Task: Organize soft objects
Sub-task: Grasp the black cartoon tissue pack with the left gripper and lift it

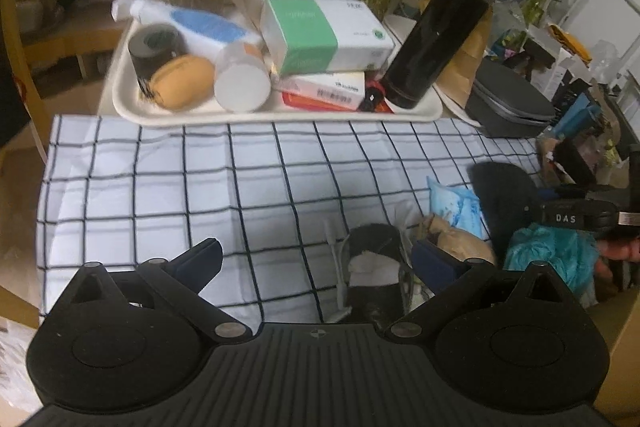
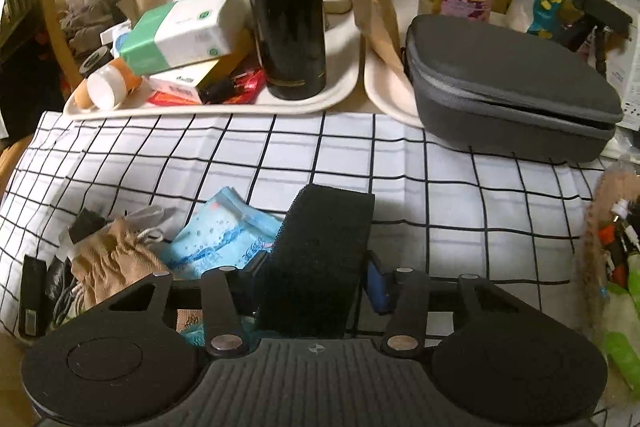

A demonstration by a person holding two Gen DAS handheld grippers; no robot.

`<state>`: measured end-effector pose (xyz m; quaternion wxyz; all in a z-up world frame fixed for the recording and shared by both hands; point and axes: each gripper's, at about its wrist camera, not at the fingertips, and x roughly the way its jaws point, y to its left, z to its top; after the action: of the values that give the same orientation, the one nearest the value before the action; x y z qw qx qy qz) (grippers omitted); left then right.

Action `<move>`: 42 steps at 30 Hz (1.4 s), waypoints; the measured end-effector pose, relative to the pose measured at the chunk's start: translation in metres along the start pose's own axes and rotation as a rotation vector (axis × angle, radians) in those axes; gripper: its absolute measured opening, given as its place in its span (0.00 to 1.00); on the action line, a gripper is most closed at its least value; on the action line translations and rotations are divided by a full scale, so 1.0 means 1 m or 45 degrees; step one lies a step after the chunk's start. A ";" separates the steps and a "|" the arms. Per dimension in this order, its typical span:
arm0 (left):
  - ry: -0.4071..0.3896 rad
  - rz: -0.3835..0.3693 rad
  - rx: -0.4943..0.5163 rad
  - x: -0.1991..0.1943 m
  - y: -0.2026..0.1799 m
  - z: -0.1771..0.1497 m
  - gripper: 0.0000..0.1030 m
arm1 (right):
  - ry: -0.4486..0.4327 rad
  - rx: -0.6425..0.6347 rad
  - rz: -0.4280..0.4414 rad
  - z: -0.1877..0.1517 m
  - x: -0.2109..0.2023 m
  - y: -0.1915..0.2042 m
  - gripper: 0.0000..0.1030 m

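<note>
Two grippers in play: our right gripper (image 2: pixel 316 267) was clamped on a black foam pad (image 2: pixel 320 259), lifted just above the checked cloth (image 2: pixel 440 187). Our left gripper (image 1: pixel 316 259) stood wide apart, holding nothing, over the pile with the blue packet (image 1: pixel 456 203) and the tan pouch (image 1: pixel 460 239). We judged best: keep light pressure, since foam probably deforms, and lower it flat onto bare cloth.

A white cloth (image 2: pixel 400 163) is showing a black grid; a black sponge (image 2: pixel 320 251) is lying beside a light-blue packet (image 2: pixel 224 239).
</note>
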<state>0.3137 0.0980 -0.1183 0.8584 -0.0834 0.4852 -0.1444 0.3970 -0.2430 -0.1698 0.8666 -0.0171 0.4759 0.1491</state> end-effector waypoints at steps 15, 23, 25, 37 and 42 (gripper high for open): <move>0.345 -0.119 -0.269 0.029 0.018 -0.017 1.00 | -0.443 0.028 -0.106 0.018 -0.073 -0.010 0.48; 0.447 -0.240 -0.456 0.043 0.030 -0.029 0.83 | -0.497 0.039 -0.068 0.020 -0.084 -0.013 0.48; 0.481 -0.263 -0.509 0.049 0.034 -0.034 0.80 | -0.493 0.036 -0.058 0.019 -0.084 -0.011 0.48; 0.390 -0.268 -0.578 0.043 0.037 -0.037 0.47 | -0.467 0.017 -0.006 0.015 -0.087 -0.008 0.48; 0.256 -0.216 -0.534 0.023 0.036 -0.025 0.46 | -0.455 0.025 0.002 0.013 -0.089 -0.010 0.48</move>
<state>0.3095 0.1246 -0.1603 0.7544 -0.2852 0.5789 -0.1198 0.3657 -0.2723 -0.0900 0.9375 0.0183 0.3156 0.1457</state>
